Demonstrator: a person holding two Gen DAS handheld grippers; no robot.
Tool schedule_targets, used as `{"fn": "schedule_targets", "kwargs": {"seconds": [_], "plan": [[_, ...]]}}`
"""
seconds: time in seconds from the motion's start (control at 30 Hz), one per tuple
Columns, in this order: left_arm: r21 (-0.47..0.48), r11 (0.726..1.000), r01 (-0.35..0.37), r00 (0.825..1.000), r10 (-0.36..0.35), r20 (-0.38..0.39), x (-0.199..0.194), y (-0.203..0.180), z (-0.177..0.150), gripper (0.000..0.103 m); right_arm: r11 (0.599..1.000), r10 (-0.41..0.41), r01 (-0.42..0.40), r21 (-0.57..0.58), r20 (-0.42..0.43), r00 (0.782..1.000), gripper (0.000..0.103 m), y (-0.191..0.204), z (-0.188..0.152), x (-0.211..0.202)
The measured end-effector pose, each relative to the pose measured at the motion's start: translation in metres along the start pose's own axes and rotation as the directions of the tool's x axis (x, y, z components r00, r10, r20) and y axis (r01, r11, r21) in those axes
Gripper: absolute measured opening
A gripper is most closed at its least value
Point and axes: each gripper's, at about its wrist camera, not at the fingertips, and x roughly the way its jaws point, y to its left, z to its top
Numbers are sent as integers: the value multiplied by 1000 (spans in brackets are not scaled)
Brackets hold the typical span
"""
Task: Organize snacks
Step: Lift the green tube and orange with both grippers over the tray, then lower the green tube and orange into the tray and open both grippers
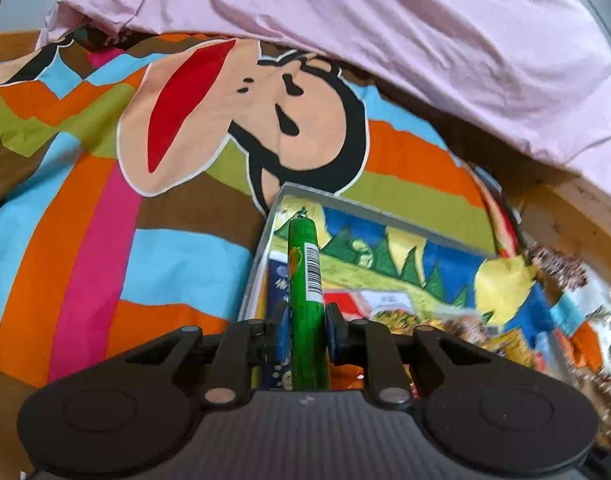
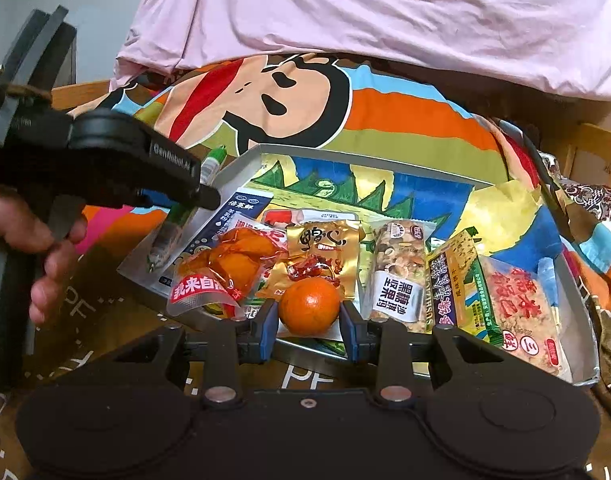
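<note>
Right gripper (image 2: 309, 330) clamps mandarin (image 2: 309, 306); left gripper (image 1: 305, 332) clamps green stick (image 1: 305, 280).

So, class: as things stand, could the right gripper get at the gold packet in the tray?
Probably not yet. The right gripper is already shut on the orange, which sits directly in front of the gold packet; it would have to put the orange down first.
</note>
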Motion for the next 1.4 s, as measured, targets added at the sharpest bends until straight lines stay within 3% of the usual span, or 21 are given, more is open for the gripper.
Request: {"fn": "schedule_targets", "kwargs": {"seconds": [0.47,0.77,0.83,0.93,1.4], "plan": [[38,999,-34,998,36,-47,7,-3,-9,21,1000,2,-2,23,-8,1000,41,-3,-1,1],[50,998,-31,999,33,-40,5,-6,-9,43,999,-9,9,32,-8,1000,47,-5,-1,0],[43,998,-37,999,38,-35,3,-6,-8,57,999,-12,12,38,0,1000,50,-6,-2,-2],[37,998,-42,999,43,-22,1,-6,-8,61,999,-21,20,35,17,1000,57,-5,-1,-5],[39,999,-30,998,28,48,-21,-16,-2,86,992,-81,70,104,109,991,71,-20,16,-29]]}}
